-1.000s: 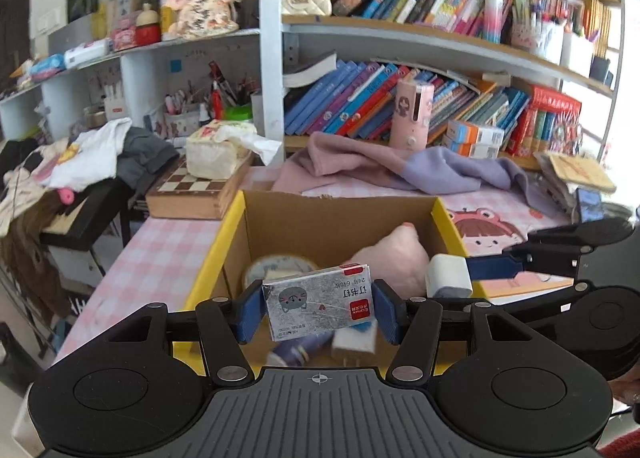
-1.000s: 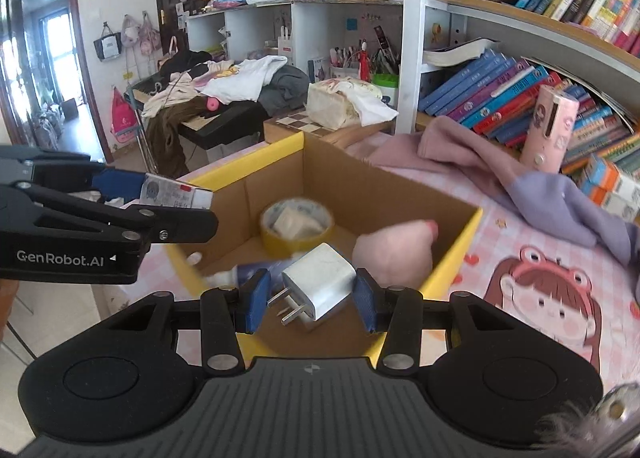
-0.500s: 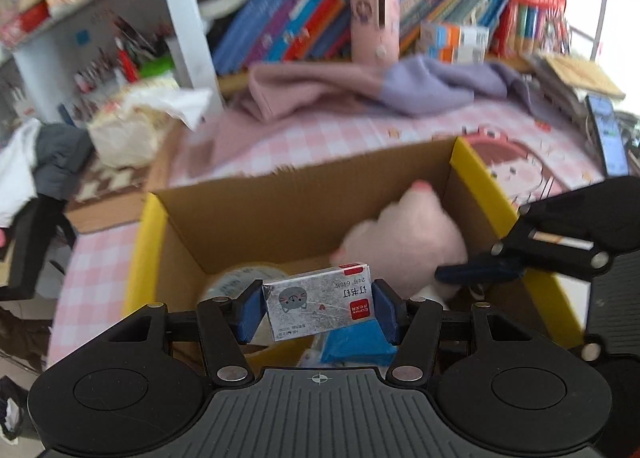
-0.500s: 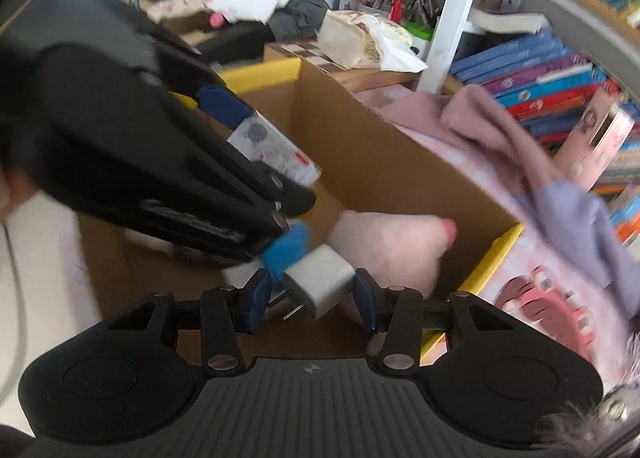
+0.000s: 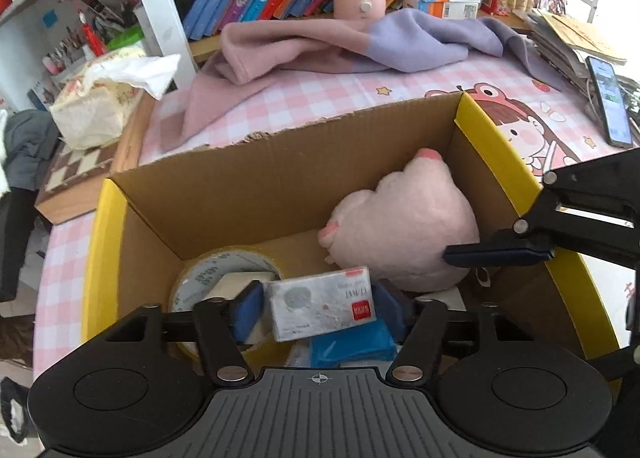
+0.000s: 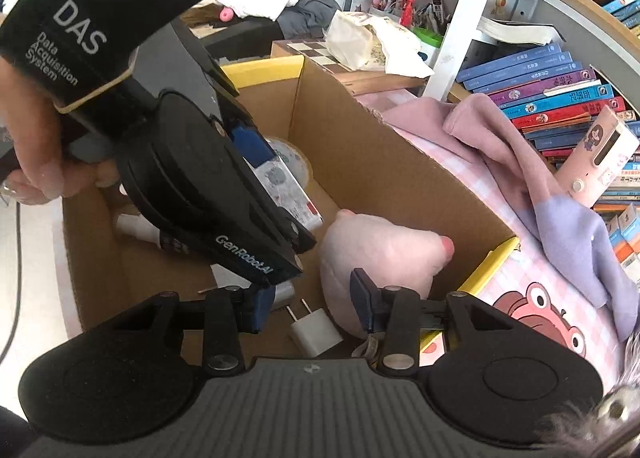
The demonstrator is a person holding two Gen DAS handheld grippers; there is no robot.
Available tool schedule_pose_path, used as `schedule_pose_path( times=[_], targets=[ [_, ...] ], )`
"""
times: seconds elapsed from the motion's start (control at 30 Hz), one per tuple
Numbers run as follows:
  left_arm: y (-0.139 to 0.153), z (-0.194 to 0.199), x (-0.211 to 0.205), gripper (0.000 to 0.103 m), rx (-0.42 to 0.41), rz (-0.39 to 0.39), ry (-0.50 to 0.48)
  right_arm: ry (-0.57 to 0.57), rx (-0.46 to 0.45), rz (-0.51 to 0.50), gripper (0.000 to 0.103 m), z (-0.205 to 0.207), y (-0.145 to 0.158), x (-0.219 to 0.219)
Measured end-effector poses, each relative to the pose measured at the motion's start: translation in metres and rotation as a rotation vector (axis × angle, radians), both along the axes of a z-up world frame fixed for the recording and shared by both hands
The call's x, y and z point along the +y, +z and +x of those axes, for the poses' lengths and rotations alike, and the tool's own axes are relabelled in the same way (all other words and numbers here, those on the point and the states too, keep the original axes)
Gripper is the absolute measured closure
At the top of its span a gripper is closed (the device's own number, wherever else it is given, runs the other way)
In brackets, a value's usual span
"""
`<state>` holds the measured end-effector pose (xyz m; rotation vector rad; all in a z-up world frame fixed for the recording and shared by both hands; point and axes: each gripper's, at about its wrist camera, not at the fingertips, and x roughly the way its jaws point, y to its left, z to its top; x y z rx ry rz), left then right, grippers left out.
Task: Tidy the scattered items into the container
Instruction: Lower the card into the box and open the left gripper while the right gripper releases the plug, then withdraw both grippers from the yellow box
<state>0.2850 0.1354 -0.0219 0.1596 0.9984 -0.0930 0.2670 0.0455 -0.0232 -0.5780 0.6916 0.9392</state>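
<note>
Small grey staple box [image 5: 322,309], red-labelled, seemingly blurred.

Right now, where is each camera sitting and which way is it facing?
Left wrist: rides the left gripper, looks down into the cardboard box; jaws opening, staple box between them.
Right wrist: rides the right gripper, open above a white charger; a hand holds the left gripper.
Shared: cardboard box, pink plush, tape roll.

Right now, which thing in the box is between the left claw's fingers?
The little staple box, grey with a red label. The pink plush and tape roll lie apart.
</note>
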Motion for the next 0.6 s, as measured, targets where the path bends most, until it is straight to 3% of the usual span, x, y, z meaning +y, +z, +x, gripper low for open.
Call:
schedule_pose_path(
  times=[0.13, 0.6],
  targets=[
    [0.009, -0.010, 0.001, 0.019, -0.043, -0.003, 0.020, -0.026, 0.000, 0.031, 0.063, -0.006, 0.006, -0.005],
    [0.060, -0.088, -0.004, 0.018, -0.241, -0.007, 0.046, -0.153, -0.077, 0.147, 0.060, -0.048, 0.040, -0.031]
  ],
)
